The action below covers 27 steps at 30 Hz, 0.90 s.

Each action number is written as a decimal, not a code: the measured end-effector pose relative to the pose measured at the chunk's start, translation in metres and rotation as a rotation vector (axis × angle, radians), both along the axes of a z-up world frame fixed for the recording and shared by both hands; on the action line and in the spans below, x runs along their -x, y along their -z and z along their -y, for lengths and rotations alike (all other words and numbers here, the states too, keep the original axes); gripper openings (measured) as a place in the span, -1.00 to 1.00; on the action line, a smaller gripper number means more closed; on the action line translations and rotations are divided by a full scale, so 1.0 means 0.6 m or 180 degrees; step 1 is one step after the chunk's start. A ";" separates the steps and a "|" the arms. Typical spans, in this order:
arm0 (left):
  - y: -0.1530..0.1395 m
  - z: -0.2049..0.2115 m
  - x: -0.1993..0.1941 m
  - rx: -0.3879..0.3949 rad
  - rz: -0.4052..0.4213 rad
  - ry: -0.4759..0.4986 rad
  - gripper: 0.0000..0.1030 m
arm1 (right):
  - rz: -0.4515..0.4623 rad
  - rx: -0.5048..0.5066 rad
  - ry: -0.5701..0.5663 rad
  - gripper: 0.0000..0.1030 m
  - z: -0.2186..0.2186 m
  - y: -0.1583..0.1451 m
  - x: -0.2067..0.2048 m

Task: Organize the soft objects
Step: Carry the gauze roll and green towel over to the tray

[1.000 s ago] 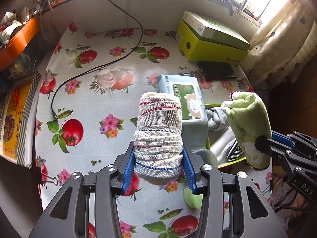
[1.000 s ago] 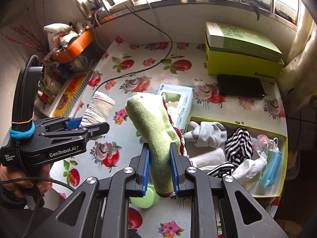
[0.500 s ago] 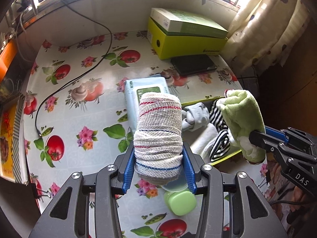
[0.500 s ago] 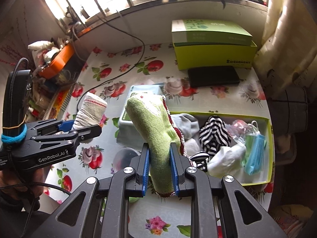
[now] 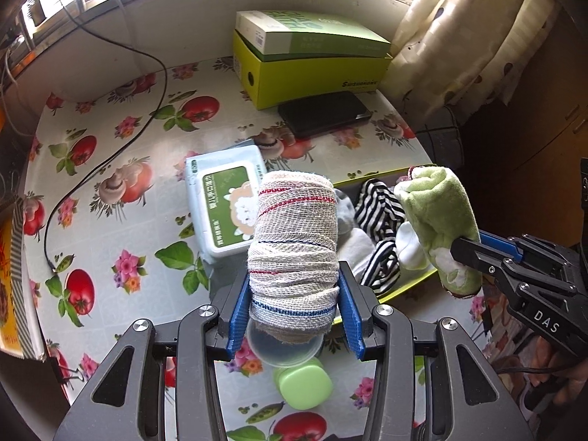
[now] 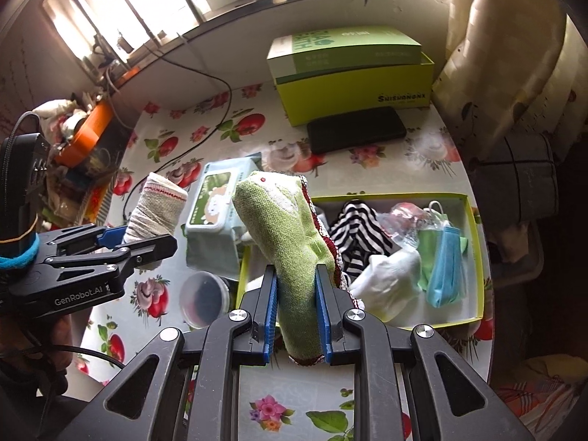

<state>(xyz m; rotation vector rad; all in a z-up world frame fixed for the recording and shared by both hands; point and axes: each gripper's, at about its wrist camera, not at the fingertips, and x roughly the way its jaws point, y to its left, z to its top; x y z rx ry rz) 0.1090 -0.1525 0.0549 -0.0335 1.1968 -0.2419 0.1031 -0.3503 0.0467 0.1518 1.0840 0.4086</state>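
Note:
My left gripper (image 5: 294, 308) is shut on a rolled off-white cloth (image 5: 294, 253) with red and blue stripes, held upright above the table beside the tray. The same roll (image 6: 156, 207) and gripper (image 6: 147, 248) show at the left of the right wrist view. My right gripper (image 6: 296, 316) is shut on a green sock (image 6: 290, 242) with a dark red edge, over the left end of a yellow-green tray (image 6: 474, 220). That tray (image 5: 404, 290) holds a striped cloth (image 6: 358, 235), white socks (image 6: 389, 279) and face masks (image 6: 444, 264).
A wet-wipes pack (image 5: 224, 205) lies left of the tray. A clear round lid (image 5: 283, 347) and a green case (image 5: 303, 386) sit near the front. At the back are a green box (image 5: 312, 62) and a black phone (image 5: 323, 114). A black cable (image 5: 110, 154) crosses the table.
Both grippers have carried their cloths to the right across the table, closer to the tray. The wipes pack and tray have shifted left in both views. Neither grip has altered.

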 end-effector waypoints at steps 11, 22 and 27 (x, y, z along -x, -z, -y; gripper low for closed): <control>0.007 0.040 -0.010 0.0022 -0.0035 0.0169 -0.13 | -0.0041 0.0005 0.0221 -0.65 0.049 0.010 -0.003; 0.018 0.071 -0.022 -0.0015 -0.0091 0.0279 -0.13 | -0.0086 -0.0020 0.0293 -0.65 0.063 0.023 -0.007; 0.025 0.082 -0.029 -0.0026 -0.0124 0.0322 -0.13 | -0.0108 -0.0031 0.0323 -0.65 0.069 0.029 -0.011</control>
